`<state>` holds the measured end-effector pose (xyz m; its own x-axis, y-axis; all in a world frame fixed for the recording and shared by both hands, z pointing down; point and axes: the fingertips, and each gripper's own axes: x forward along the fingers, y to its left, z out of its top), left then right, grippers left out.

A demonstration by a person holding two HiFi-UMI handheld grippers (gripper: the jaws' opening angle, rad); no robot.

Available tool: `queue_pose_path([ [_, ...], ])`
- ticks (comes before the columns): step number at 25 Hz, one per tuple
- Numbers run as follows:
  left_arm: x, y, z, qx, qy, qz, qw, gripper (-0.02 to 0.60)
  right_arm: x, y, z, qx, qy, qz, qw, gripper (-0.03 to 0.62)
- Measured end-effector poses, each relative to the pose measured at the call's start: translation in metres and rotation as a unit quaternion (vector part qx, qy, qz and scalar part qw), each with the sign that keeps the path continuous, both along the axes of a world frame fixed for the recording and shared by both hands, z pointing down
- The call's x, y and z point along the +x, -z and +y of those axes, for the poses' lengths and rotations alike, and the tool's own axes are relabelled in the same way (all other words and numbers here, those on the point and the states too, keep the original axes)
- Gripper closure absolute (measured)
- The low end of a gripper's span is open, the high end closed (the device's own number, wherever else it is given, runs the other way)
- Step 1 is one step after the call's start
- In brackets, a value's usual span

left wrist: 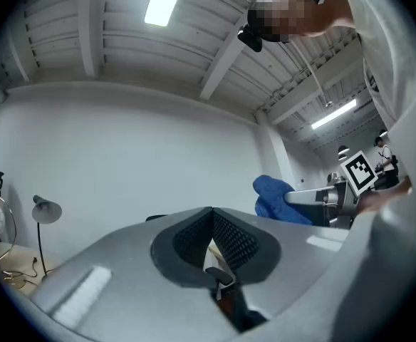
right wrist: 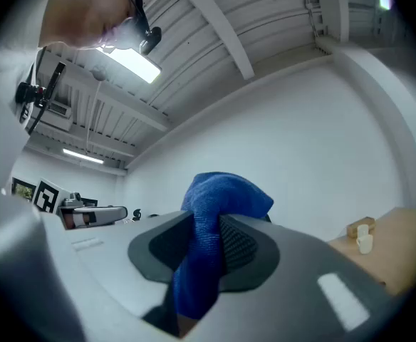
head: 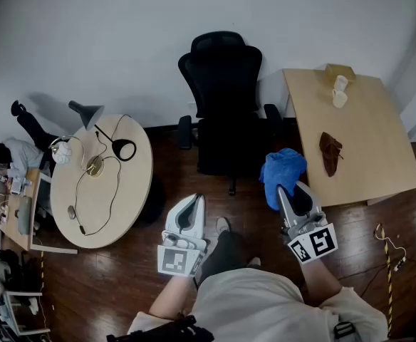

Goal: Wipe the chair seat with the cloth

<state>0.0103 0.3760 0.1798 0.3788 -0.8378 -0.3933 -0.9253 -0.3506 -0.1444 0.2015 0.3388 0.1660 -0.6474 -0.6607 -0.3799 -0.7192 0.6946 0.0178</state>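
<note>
A black office chair [head: 224, 112] stands against the white wall, its seat [head: 229, 144] bare and facing me. My right gripper [head: 291, 195] is shut on a blue cloth [head: 281, 173], held up in front of me just right of the chair seat; the cloth [right wrist: 211, 241] bunches between the jaws and rises above them. My left gripper [head: 192, 206] is shut with nothing in it, held low in front of the seat and tilted up toward the ceiling. The left gripper view shows the cloth [left wrist: 279, 201] off to the right.
A round wooden table [head: 105, 180] with a lamp and cables stands to the left. On the right, a rectangular wooden table [head: 354, 137] carries cups [head: 340, 91] and a brown object [head: 330, 152]. The floor is dark wood.
</note>
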Motion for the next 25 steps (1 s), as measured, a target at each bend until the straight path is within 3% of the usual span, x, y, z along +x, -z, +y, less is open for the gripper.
queue_pose_path([
  [7, -0.040, -0.003, -0.169, -0.017, -0.019, 0.020, 0.9995, 0.568, -0.041, 0.001, -0.154, -0.021, -0.015, 0.015, 1.000, 0.496],
  [19, -0.141, 0.064, -0.427, -0.033, -0.044, 0.011, 0.9984, 0.568, -0.139, 0.070, -0.402, -0.037, -0.047, 0.026, 0.998, 0.496],
  [25, -0.132, 0.050, -0.526, -0.065, -0.045, 0.012, 0.9968, 0.568, -0.135, 0.051, -0.503, -0.076, -0.045, 0.029, 0.996, 0.496],
])
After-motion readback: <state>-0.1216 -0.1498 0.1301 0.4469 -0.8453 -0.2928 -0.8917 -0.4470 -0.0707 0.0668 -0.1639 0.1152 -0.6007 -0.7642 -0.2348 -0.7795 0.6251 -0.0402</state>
